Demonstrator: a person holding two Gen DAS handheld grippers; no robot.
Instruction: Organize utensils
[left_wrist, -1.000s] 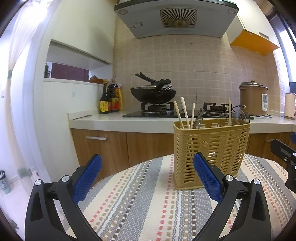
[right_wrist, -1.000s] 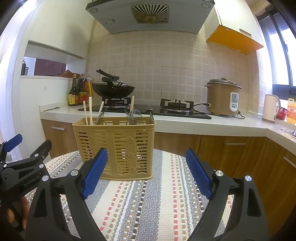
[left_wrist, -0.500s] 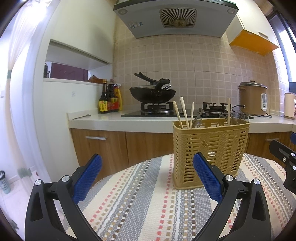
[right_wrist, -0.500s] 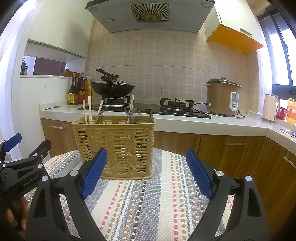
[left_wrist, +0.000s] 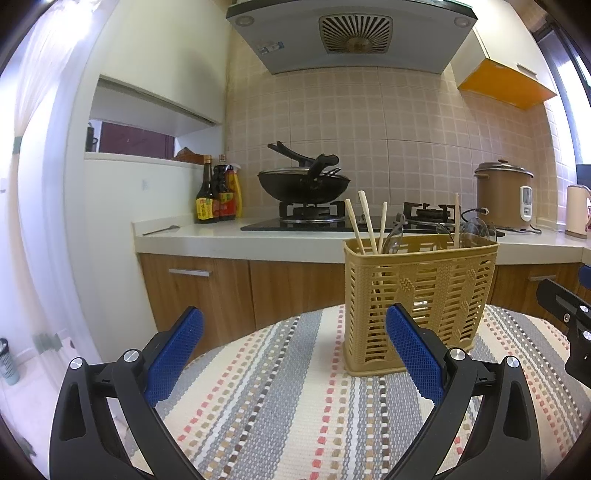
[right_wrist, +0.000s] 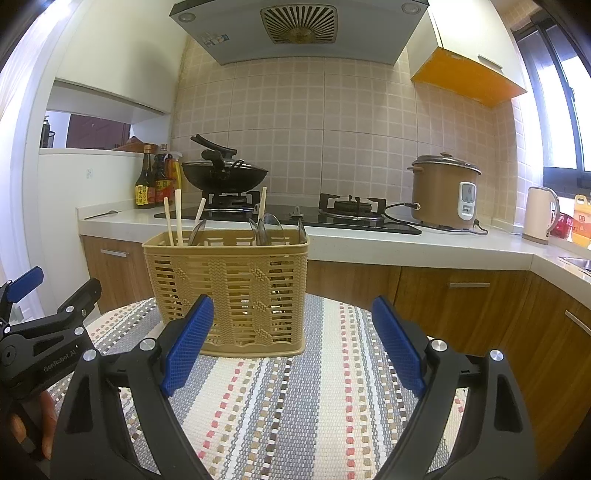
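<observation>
Nearest us, our left gripper (left_wrist: 293, 349) and right gripper (right_wrist: 291, 338) hover with jaws spread wide and nothing between them, low over the striped cloth (right_wrist: 295, 413) that covers the round table. The tan basket (right_wrist: 227, 291) stands upright toward the table's far edge, already holding chopsticks (right_wrist: 173, 221) at its left end, one more among the spoons (right_wrist: 267, 229) further right. We see no loose utensil on the cloth, so we judge the sorting nearly done or paused. If we regroup anything, we should approach from above, pinch one stem near its top, lift straight and steady the light basket against tipping. Beyond lie the counter (left_wrist: 236, 242), wok (left_wrist: 303, 182) and rice cooker (right_wrist: 445, 192).
</observation>
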